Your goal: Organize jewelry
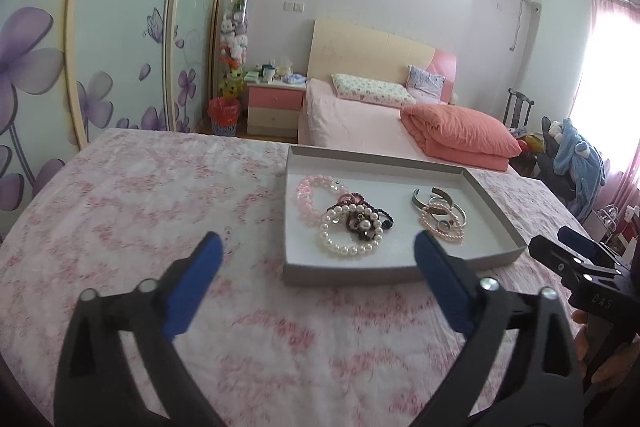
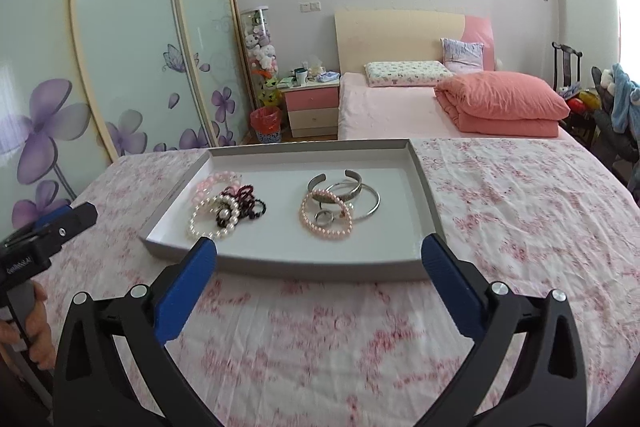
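A shallow grey tray (image 1: 360,273) lies on the pink flowered cloth, holding two heaps of jewelry. The left heap has a pink bead bracelet (image 1: 310,193), a white pearl bracelet (image 1: 344,247) and dark beads (image 1: 380,217). The right heap has a silver cuff (image 2: 340,187), a thin silver bangle (image 2: 374,207), a pink pearl bracelet (image 2: 324,233) and a small ring (image 2: 323,217). My left gripper (image 1: 318,241) is open and empty, just short of the tray's near left corner. My right gripper (image 2: 320,243) is open and empty in front of the tray's (image 2: 320,269) near wall.
The cloth-covered surface (image 2: 520,227) stretches wide on both sides of the tray. Behind it stand a bed with a folded coral quilt (image 2: 504,99), a pink nightstand (image 2: 312,103), a red bin (image 2: 266,125) and flowered wardrobe doors (image 1: 120,67). A hand (image 2: 36,343) holds the left gripper's handle.
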